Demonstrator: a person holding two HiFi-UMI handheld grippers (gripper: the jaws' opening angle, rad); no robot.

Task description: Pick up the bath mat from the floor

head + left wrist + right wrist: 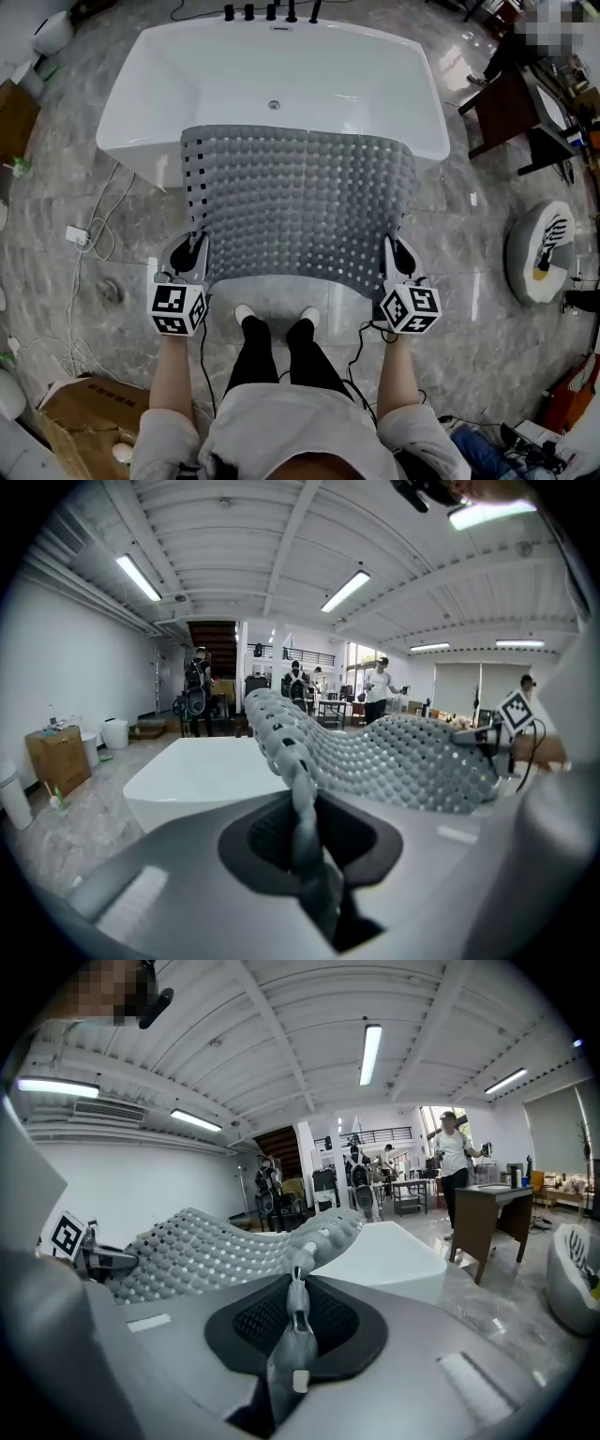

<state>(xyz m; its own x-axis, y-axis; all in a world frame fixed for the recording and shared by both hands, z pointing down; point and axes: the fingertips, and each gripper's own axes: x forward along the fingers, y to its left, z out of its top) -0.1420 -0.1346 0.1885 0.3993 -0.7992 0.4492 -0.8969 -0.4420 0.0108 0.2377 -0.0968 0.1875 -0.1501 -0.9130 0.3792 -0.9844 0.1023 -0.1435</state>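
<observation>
A grey bath mat (300, 202) covered in round bumps and small holes hangs in the air in front of me, its far edge sagging toward the white bathtub (272, 75). My left gripper (194, 251) is shut on the mat's near left corner, and the mat (375, 757) runs away from those jaws in the left gripper view. At the near right corner my right gripper (395, 255) is shut on the mat (216, 1246) too. The mat's edge stands pinched between the pads in both gripper views.
The bathtub stands straight ahead with black taps (270, 11) at its far rim. A dark wooden table (511, 108) and a round white device (542, 248) are on the right. A cardboard box (89, 422) and white cables (89, 239) lie on the marble floor at left. People stand far off.
</observation>
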